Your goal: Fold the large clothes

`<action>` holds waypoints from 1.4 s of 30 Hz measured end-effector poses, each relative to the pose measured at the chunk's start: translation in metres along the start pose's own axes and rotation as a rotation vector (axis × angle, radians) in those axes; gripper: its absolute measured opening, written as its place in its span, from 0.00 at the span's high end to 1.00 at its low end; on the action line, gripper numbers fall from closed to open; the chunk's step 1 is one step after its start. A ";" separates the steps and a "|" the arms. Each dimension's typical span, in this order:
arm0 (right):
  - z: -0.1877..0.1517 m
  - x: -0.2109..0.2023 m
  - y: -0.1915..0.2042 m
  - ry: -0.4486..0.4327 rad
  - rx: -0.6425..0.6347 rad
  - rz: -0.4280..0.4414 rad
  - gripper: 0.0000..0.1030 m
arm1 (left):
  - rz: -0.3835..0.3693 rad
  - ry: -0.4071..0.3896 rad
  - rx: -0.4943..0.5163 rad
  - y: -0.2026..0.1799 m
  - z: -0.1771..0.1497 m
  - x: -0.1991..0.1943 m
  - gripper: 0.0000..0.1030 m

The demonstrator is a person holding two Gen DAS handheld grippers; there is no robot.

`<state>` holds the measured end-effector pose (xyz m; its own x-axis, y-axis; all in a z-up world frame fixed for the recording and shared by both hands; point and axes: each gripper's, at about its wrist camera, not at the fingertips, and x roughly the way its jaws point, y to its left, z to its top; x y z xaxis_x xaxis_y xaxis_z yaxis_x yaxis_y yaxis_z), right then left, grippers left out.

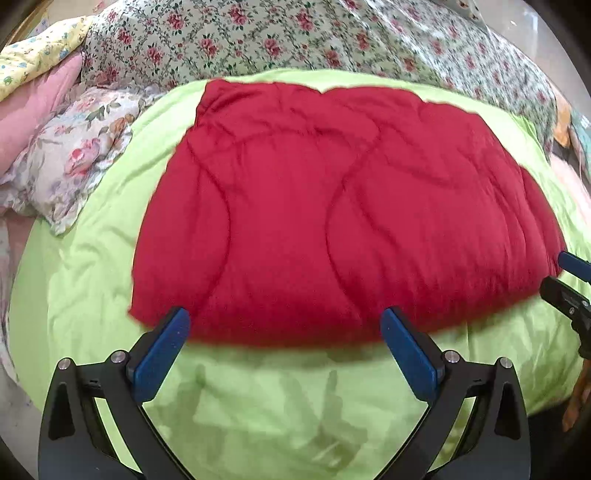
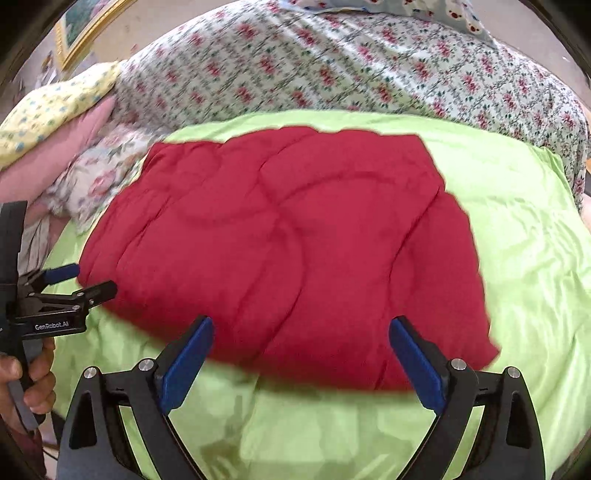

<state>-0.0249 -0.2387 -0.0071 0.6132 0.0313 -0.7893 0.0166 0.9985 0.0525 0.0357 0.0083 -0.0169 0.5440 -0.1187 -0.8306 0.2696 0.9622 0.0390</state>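
Observation:
A red garment (image 1: 332,206) lies folded into a flat, wrinkled rectangle on a lime green sheet (image 1: 92,295). My left gripper (image 1: 284,328) hovers open over the garment's near edge, with nothing between its blue pads. At the right border of the left wrist view my right gripper (image 1: 557,271) reaches the garment's right corner. In the right wrist view the same red garment (image 2: 288,251) fills the middle. My right gripper (image 2: 301,332) is open above its near edge and holds nothing. A hand (image 2: 29,384) holds the left gripper (image 2: 90,280) by the garment's left corner.
A rose-patterned quilt (image 1: 295,33) is bunched along the far side of the bed. A floral pillow (image 1: 74,155), a pink pillow (image 1: 33,107) and a yellow flowered cloth (image 1: 33,51) lie at the left. A gold picture frame (image 2: 88,29) hangs beyond them.

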 end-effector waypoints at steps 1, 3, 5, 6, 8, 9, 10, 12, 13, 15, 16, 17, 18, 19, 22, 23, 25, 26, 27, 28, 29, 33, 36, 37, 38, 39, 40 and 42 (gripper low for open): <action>-0.007 -0.001 0.004 0.016 -0.006 0.006 0.06 | -0.007 0.014 -0.001 -0.001 -0.007 -0.002 0.00; -0.020 -0.001 0.010 0.051 -0.015 0.018 0.06 | -0.019 0.037 -0.001 -0.001 -0.017 -0.004 0.00; -0.027 -0.001 0.015 0.081 -0.024 0.011 0.06 | -0.009 0.053 0.001 -0.002 -0.023 -0.007 0.00; -0.030 -0.001 0.018 0.096 -0.032 0.009 0.06 | -0.001 0.055 0.003 -0.003 -0.024 -0.009 0.00; -0.032 -0.007 0.021 0.106 -0.039 0.015 0.06 | 0.018 0.047 0.007 -0.002 -0.025 -0.016 0.00; -0.033 -0.011 0.022 0.104 -0.039 0.018 0.06 | 0.027 0.039 0.005 -0.001 -0.024 -0.022 0.00; -0.032 -0.017 0.024 0.100 -0.040 0.023 0.06 | 0.032 0.035 0.001 0.000 -0.023 -0.026 0.00; -0.029 -0.027 0.026 0.092 -0.040 0.037 0.06 | 0.038 0.025 -0.007 0.000 -0.021 -0.035 0.00; -0.027 -0.032 0.029 0.088 -0.040 0.046 0.06 | 0.041 0.020 -0.007 0.000 -0.019 -0.040 0.00; -0.021 -0.043 0.032 0.078 -0.041 0.065 0.06 | 0.047 0.007 -0.003 -0.001 -0.017 -0.049 0.00; -0.017 -0.048 0.035 0.072 -0.043 0.074 0.05 | 0.050 0.000 0.002 -0.001 -0.015 -0.052 0.00; -0.016 -0.052 0.038 0.066 -0.045 0.078 0.05 | 0.055 -0.006 0.007 -0.002 -0.014 -0.055 0.00; -0.014 -0.056 0.040 0.059 -0.050 0.083 0.04 | 0.058 -0.008 0.011 -0.003 -0.014 -0.057 0.00; -0.012 -0.059 0.042 0.053 -0.054 0.083 0.03 | 0.058 -0.010 0.013 -0.004 -0.013 -0.058 0.00; -0.008 -0.060 0.044 0.043 -0.058 0.079 0.03 | 0.056 -0.008 0.014 -0.005 -0.011 -0.057 0.00; -0.008 -0.059 0.044 0.045 -0.056 0.078 0.03 | 0.054 -0.006 0.013 -0.005 -0.011 -0.056 0.00; -0.007 -0.056 0.043 0.052 -0.046 0.073 0.03 | 0.054 -0.003 0.011 -0.006 -0.010 -0.054 0.00; -0.007 -0.055 0.043 0.054 -0.043 0.073 0.03 | 0.054 0.000 0.011 -0.006 -0.010 -0.053 0.00; -0.006 -0.053 0.042 0.058 -0.040 0.071 0.03 | 0.055 0.003 0.011 -0.006 -0.010 -0.051 0.00; -0.007 -0.051 0.042 0.062 -0.038 0.069 0.03 | 0.055 0.005 0.009 -0.007 -0.010 -0.050 0.00; -0.007 -0.049 0.042 0.067 -0.034 0.065 0.03 | 0.053 0.008 0.006 -0.006 -0.009 -0.048 0.00; -0.007 -0.042 0.038 0.083 -0.022 0.064 0.03 | 0.053 0.017 -0.002 -0.008 -0.007 -0.044 0.00; -0.005 -0.038 0.038 0.090 -0.020 0.061 0.03 | 0.058 0.012 0.001 -0.009 -0.005 -0.043 0.00; -0.005 -0.037 0.038 0.091 -0.020 0.060 0.03 | 0.059 0.011 0.002 -0.009 -0.004 -0.043 0.00; -0.004 -0.037 0.037 0.091 -0.021 0.059 0.03 | 0.059 0.010 0.003 -0.010 -0.004 -0.043 0.00; -0.004 -0.037 0.037 0.091 -0.022 0.060 0.03 | 0.058 0.009 0.004 -0.009 -0.003 -0.043 0.00; -0.003 -0.037 0.037 0.090 -0.022 0.060 0.03 | 0.058 0.009 0.005 -0.009 -0.003 -0.043 0.00; -0.003 -0.037 0.036 0.090 -0.024 0.058 0.03 | 0.057 0.007 0.008 -0.010 -0.003 -0.043 0.00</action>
<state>-0.0493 -0.2036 0.0225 0.5391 0.0919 -0.8372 -0.0365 0.9956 0.0857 0.0075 0.0045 0.0169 0.5530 -0.0618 -0.8309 0.2442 0.9655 0.0907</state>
